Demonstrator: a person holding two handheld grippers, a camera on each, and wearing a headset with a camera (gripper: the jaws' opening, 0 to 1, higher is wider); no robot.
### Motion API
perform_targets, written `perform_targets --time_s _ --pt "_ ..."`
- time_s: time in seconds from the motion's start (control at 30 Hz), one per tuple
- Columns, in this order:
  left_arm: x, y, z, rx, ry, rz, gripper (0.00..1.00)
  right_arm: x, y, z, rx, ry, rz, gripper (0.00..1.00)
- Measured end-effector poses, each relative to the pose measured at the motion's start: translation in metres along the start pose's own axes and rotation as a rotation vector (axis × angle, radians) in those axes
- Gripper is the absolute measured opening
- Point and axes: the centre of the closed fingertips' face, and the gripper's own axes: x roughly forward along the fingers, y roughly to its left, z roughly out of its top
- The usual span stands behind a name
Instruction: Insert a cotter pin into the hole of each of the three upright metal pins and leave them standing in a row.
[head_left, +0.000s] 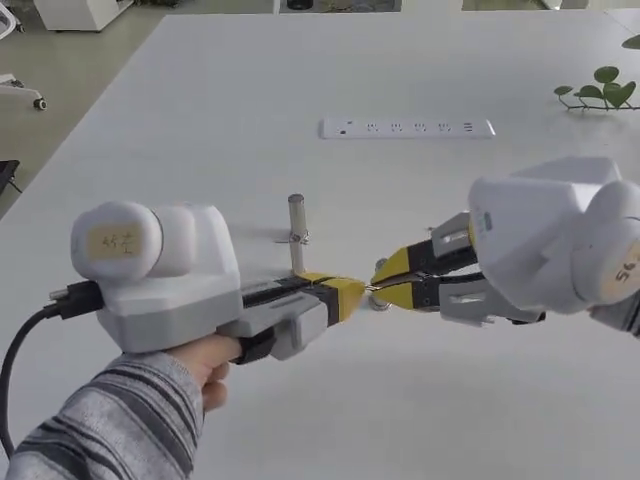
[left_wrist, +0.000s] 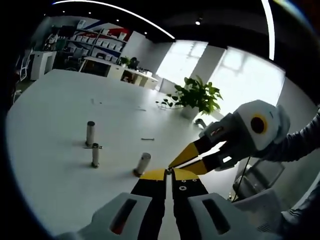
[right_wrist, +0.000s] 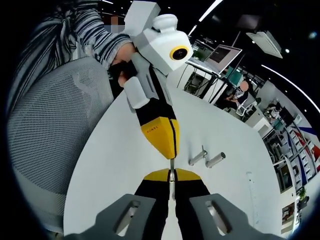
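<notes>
Nearest item: my left hand-held gripper (head_left: 345, 293), held low at the near left of the worktop (head_left: 200, 120), with a striped sleeve behind it. Its jaws are closed together, and I cannot tell whether they pinch anything.

Item: my right hand-held gripper (head_left: 378, 290), coming in from the right to meet the left one tip to tip. Its jaws are clamped on a cotter pin (right_wrist: 171, 179), a thin metal sliver that runs out from between them to the left gripper's tips.

Item: three metal pins, just beyond the meeting tips.
- Far pin (left_wrist: 90, 133): upright, with a small cross-piece at its foot, probably a cotter pin already fitted.
- Middle pin (left_wrist: 95, 155): upright and bare as far as I can see.
- Nearest pin (left_wrist: 142, 164): just beside the gripper tips. It seems to lean, though the lens may be bending it.

Item: a spare cotter pin (left_wrist: 147, 139), lying loose farther off.

Item: a power strip (head_left: 406, 128), far across the worktop.

Step in hand, by my judgement: regripping or aligning the held cotter pin between both grippers. One pin looks done and two remain.

Next move calls for steadying a bare pin with the left gripper and threading the cotter pin squarely through its hole without tipping it.
</notes>
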Motion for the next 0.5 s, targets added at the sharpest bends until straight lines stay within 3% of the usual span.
perform_targets --time_s 0.17,0.27,0.43,0.5 --pt "-0.0003 -0.0016 -0.0015 -0.003 0.007 -0.009 0.00 0.0000 0.0015 0.0002 0.011 0.002 0.000 0.00" --pt "-0.0004 -0.0041 -0.0008 0.053 0.004 -0.014 0.00 -0.0004 0.0011 0.0006 0.021 0.000 -0.008 0.00" --pt "0.0006 -0.0044 -0.0017 0.114 0.018 -0.023 0.00 -0.0005 0.0019 -0.0015 0.109 -0.011 -0.002 0.00" --pt "0.0008 -0.0051 -0.0033 0.162 0.031 -0.032 0.00 0.0000 0.0046 -0.0020 0.200 -0.029 0.020 0.03"
